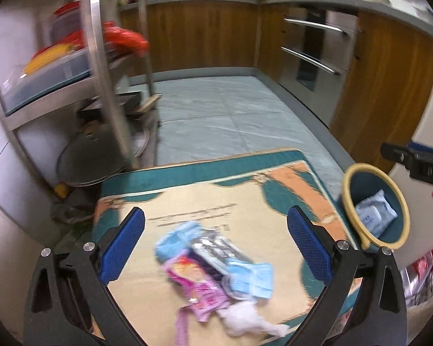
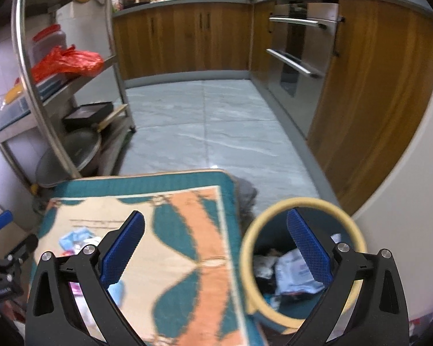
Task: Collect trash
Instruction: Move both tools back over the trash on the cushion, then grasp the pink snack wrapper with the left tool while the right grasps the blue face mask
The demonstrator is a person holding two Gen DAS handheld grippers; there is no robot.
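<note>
Blue-padded fingers of the left gripper (image 1: pixel 215 245) stand wide apart, empty, above a small heap of trash (image 1: pixel 216 265) on the patterned mat (image 1: pixel 187 201): a light-blue face mask, a silvery wrapper, a pink wrapper and a crumpled white tissue, all touching or overlapping, blurred in the left wrist view. The bin (image 1: pixel 375 207), dark teal with a pale yellow rim, sits on the floor just off the mat's right edge; one white-and-blue packet (image 1: pixel 375 214) lies inside it. Right gripper (image 2: pixel 215 245) also spread apart and holding nothing, hanging over the mat's right border with one finger over the bin's mouth; through that view the bin (image 2: pixel 274 219) shows the packet plus some darker bits I cannot make out. Judgement: task is partly done, with some rubbish binned and the heap on the mat left to go. More litter seems to lie at the lower right edge of the left view, too cropped to name. Heap and bin are near each other, so the carry looks brief.
</note>
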